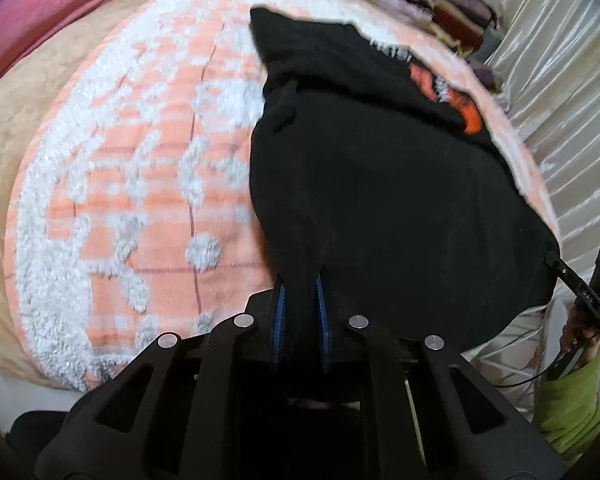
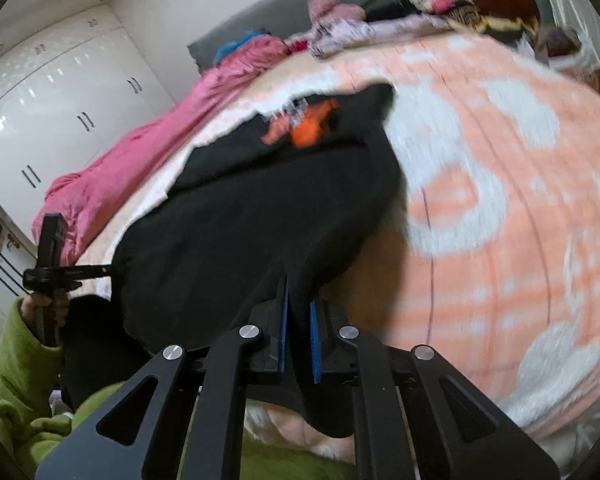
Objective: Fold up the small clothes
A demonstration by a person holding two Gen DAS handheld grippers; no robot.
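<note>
Peach-and-white blanket (image 1: 140, 184): spread under your work. Black garment (image 1: 380, 200) with orange print (image 2: 312, 128): lies on that blanket, its near edge lifted between your two hands. Your left gripper (image 1: 301, 300): clamped on one black fold. Your right gripper (image 2: 298, 320): clamped on another.

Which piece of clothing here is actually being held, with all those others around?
The black garment with the orange print, pinched by both grippers; the colourful stacked clothes lie untouched at the bed's far end.

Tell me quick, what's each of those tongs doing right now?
Left tongs: closed, pinching the near edge of the black garment.
Right tongs: closed, pinching the same garment's edge.
</note>
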